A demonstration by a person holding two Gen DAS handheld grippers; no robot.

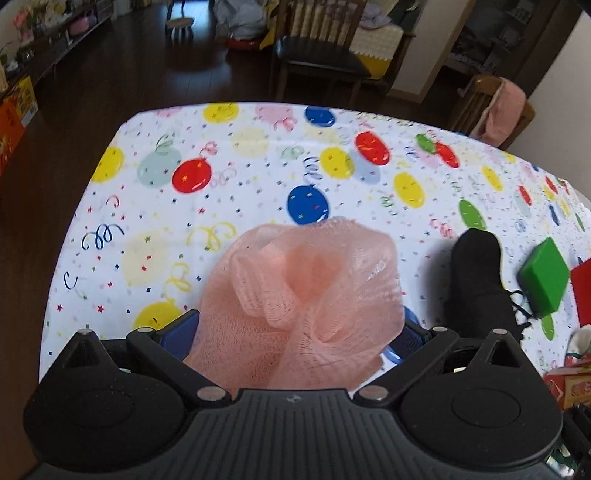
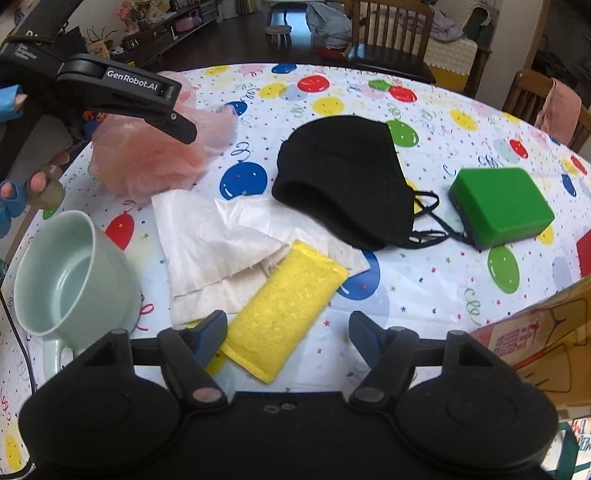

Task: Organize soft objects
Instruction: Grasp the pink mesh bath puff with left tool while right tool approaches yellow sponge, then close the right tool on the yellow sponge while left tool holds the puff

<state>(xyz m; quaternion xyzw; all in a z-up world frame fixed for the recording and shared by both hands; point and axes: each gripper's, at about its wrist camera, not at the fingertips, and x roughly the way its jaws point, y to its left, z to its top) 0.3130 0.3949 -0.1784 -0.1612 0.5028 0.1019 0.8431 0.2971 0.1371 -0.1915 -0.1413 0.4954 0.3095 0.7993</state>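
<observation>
My left gripper (image 1: 299,328) is shut on a pink mesh bath puff (image 1: 299,295), which hides the fingertips. The puff (image 2: 147,162) and that gripper (image 2: 184,129) also show at the left in the right wrist view, over the balloon-print tablecloth (image 2: 443,295). My right gripper (image 2: 288,332) is open and empty, its jaws on either side of the near end of a yellow sponge (image 2: 288,306). A white cloth (image 2: 214,251) lies under the sponge. A black hat (image 2: 343,177) (image 1: 476,280) lies mid-table. A green sponge block (image 2: 502,206) (image 1: 543,277) lies to its right.
A pale green mug (image 2: 70,273) stands at the near left. A cardboard box (image 2: 546,347) sits at the near right, a red object (image 2: 583,254) at the right edge. Black cords (image 2: 428,221) trail between hat and green block. Chairs (image 2: 391,33) stand behind the table.
</observation>
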